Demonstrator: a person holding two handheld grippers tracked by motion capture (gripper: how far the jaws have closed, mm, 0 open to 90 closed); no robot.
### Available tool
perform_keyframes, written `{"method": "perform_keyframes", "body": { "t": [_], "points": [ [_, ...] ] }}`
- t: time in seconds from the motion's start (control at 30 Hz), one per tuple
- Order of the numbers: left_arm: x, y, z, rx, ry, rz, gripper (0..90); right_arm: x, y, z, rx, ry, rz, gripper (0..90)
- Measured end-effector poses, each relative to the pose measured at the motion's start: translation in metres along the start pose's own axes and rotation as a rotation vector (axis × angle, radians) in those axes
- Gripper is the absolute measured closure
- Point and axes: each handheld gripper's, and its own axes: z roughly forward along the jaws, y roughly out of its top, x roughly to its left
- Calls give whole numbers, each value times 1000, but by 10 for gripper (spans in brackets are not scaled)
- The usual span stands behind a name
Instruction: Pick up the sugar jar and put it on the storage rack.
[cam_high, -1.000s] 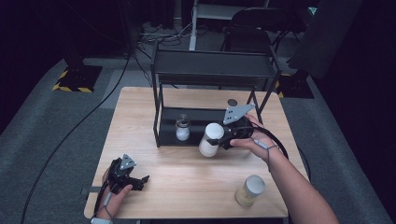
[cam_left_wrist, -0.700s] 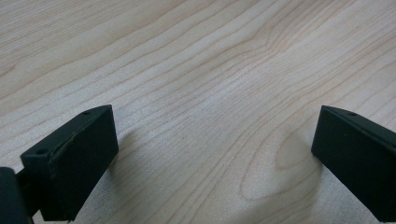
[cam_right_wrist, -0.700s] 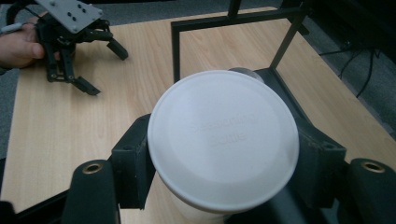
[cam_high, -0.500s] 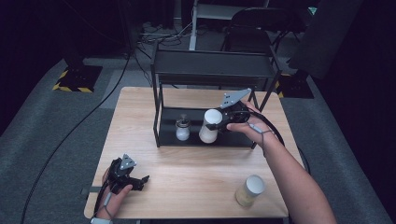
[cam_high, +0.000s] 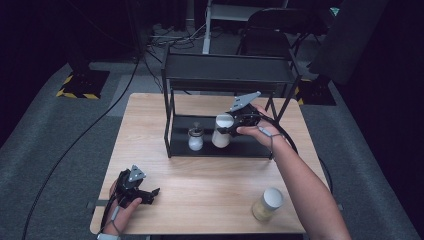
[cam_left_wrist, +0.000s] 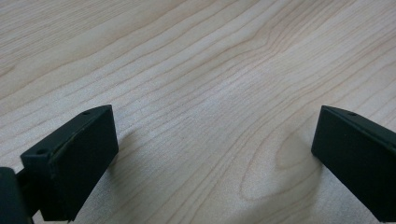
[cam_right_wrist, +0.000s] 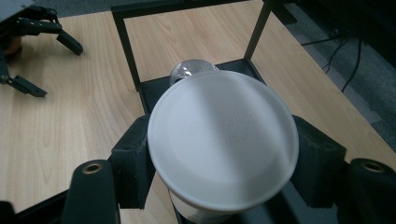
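The right tool (cam_high: 231, 122) grasps a white-lidded jar (cam_high: 222, 131) by its sides, holding it on the lower shelf of the black rack (cam_high: 227, 75), just beside a small glass jar (cam_high: 195, 139). The left tool (cam_high: 145, 192) rests released on the worktop (cam_high: 210, 185).

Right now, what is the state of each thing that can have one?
Right tool: shut on white jar.
White jar: lidded, upright, held at the rack's lower shelf.
Small jar: upright on that shelf.
Yellow jar: lidded, upright on table.
Left tool: open, nothing between jaws.
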Motion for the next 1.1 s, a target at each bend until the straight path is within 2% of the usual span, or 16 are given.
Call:
{"method": "perform_keyframes", "body": {
  "t": [0.23,0.33,0.7,1.1],
  "points": [
    [0,0,0,-1,0,0,4,-8,-5,16,21,2,20,338],
    [0,0,0,0,0,0,4,-9,-7,23,25,6,11,338],
    [0,0,0,0,0,0,4,-12,-9,42,62,13,28,338],
    [0,0,0,0,-1,-1,5,-22,-21,50,30,30,85,336]
  ]
}}
